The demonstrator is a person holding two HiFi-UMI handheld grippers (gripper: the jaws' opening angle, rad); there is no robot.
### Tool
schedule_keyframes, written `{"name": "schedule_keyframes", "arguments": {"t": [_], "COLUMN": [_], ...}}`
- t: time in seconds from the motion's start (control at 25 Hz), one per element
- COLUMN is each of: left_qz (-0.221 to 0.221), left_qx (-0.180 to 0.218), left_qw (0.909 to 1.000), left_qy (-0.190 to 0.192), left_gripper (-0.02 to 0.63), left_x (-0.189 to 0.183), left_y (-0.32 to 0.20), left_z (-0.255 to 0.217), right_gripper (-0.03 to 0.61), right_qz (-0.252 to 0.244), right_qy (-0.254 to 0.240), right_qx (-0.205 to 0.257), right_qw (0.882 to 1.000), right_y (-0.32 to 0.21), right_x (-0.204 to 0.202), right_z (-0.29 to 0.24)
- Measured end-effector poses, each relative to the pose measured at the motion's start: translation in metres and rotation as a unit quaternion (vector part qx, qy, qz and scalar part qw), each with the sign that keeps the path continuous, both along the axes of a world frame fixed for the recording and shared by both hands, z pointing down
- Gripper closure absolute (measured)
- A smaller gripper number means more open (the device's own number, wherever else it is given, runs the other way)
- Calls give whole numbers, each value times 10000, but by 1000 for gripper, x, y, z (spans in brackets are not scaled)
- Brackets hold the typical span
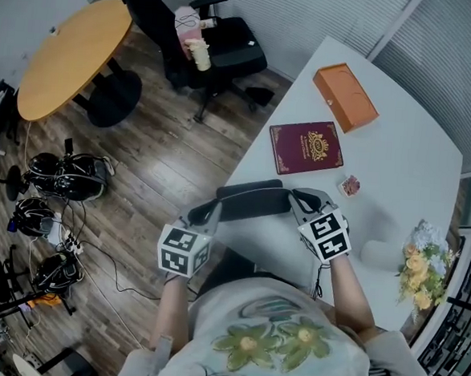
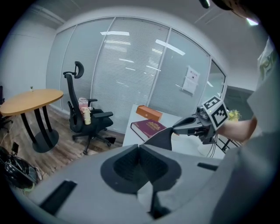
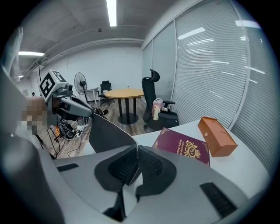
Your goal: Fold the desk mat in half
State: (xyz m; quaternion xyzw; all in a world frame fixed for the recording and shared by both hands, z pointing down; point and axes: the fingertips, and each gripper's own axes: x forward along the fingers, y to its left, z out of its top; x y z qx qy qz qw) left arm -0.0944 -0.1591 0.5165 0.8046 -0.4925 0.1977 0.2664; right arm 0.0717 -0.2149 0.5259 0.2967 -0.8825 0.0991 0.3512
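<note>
The dark grey desk mat [image 1: 250, 202] hangs lifted between my two grippers at the near edge of the white table [image 1: 397, 178], sagging into a curved band. My left gripper [image 1: 214, 211] is shut on the mat's left corner, which shows pinched in the left gripper view [image 2: 141, 148]. At the other end my right gripper [image 1: 300, 202] is shut on the right corner, a thin mat edge between its pads [image 3: 137, 151]. From there the mat [image 3: 107, 133] runs away to the left gripper [image 3: 87, 113]. In the left gripper view the mat [image 2: 164, 138] reaches the right gripper [image 2: 177, 129].
On the table lie a maroon book [image 1: 306, 146], an orange box [image 1: 345, 96], a small wrapped item [image 1: 349, 185], a white cylinder [image 1: 380, 252] and flowers [image 1: 423, 265]. A black office chair [image 1: 201, 40], a round wooden table [image 1: 72, 51] and cables stand on the floor at left.
</note>
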Motion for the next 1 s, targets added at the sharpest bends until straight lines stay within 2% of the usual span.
{"name": "schedule_keyframes", "arguments": {"t": [0.44,1.0], "left_qz": [-163,-227], "left_qx": [-274,-748], "left_qw": [9995,9968], "left_qy": [15,-140], "left_gripper": [601,601], "left_x": [-16,-20], "left_y": [-15,-37], "left_z": [24,78], "right_gripper": [549,549], "right_qz": [-99,-86], "right_qy": [185,705], "right_qx": [-192,-387], "right_qw": [9996,9967], "right_y": [-21,-39], "right_x": [-18,-23], "right_z": [21,87]}}
